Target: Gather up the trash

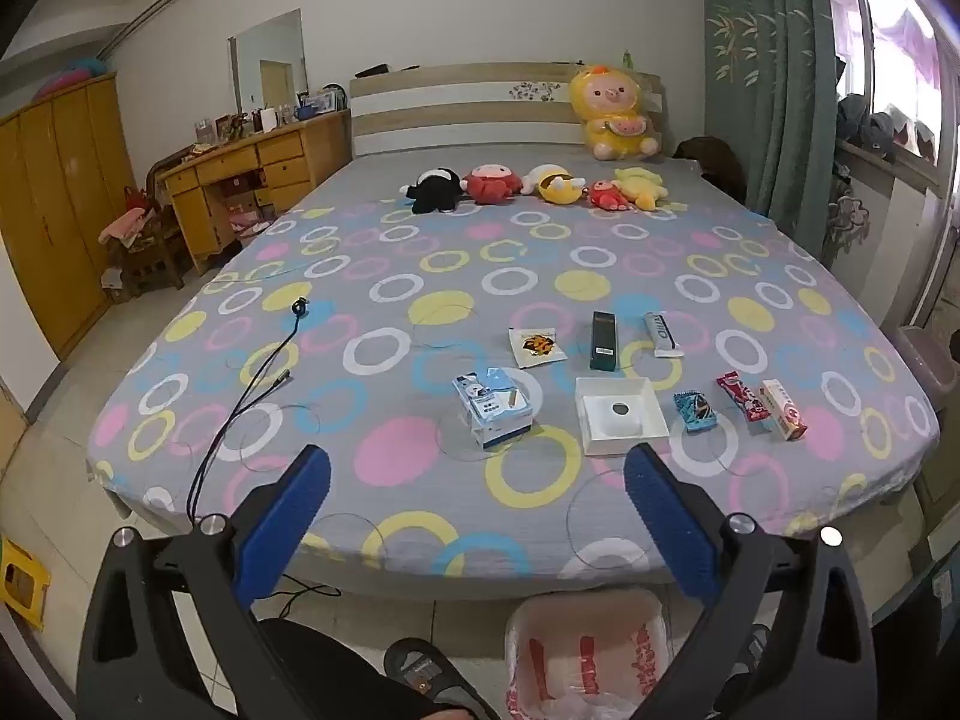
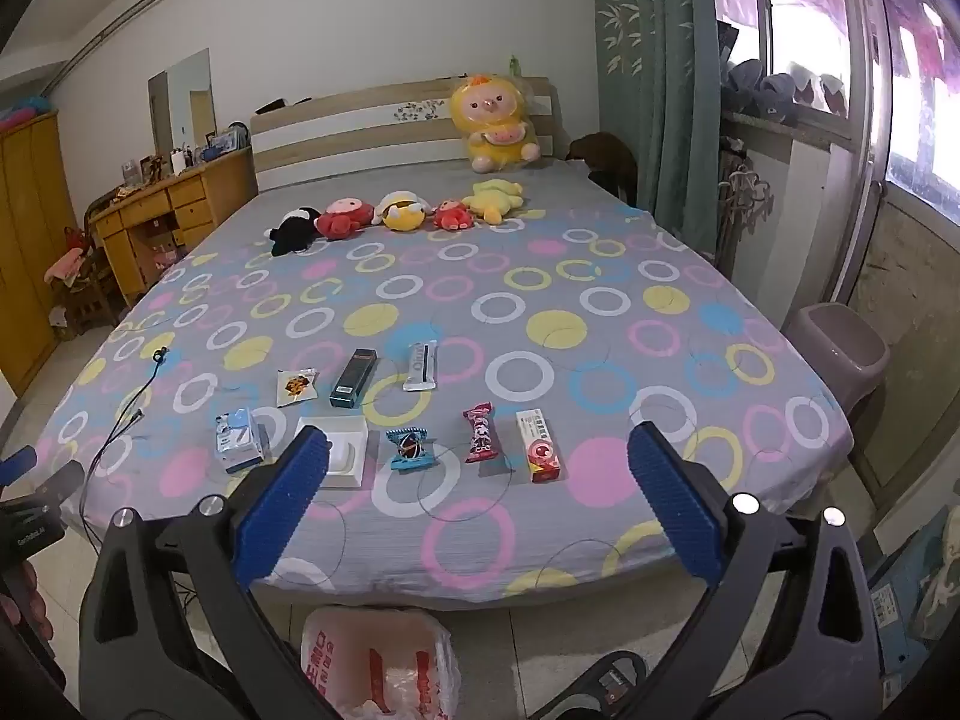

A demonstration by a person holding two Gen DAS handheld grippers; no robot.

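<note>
Several pieces of trash lie near the foot of the bed (image 1: 420, 480): a blue-white carton (image 1: 493, 407) (image 2: 240, 439), a white box (image 1: 621, 415) (image 2: 343, 451), a blue wrapper (image 1: 694, 411) (image 2: 409, 449), a red wrapper (image 1: 743, 397) (image 2: 481, 433), a red-white carton (image 1: 783, 409) (image 2: 541, 447), a dark green box (image 1: 603, 341) (image 2: 354, 378), a white tube (image 1: 662, 334) (image 2: 421, 366) and a white sachet (image 1: 537, 347) (image 2: 295, 387). A bin lined with a white-red bag (image 1: 588, 654) (image 2: 378, 663) stands on the floor below. My left gripper (image 1: 477, 516) and right gripper (image 2: 477, 507) are open and empty, held before the bed's foot.
Several plush toys (image 1: 540, 183) lie in a row near the headboard. A black cable (image 1: 252, 396) runs over the bed's left edge. A grey bin (image 2: 837, 354) stands right of the bed. A wooden desk (image 1: 252, 180) and wardrobe (image 1: 54, 204) stand left. My sandalled foot (image 1: 426, 672) is by the bin.
</note>
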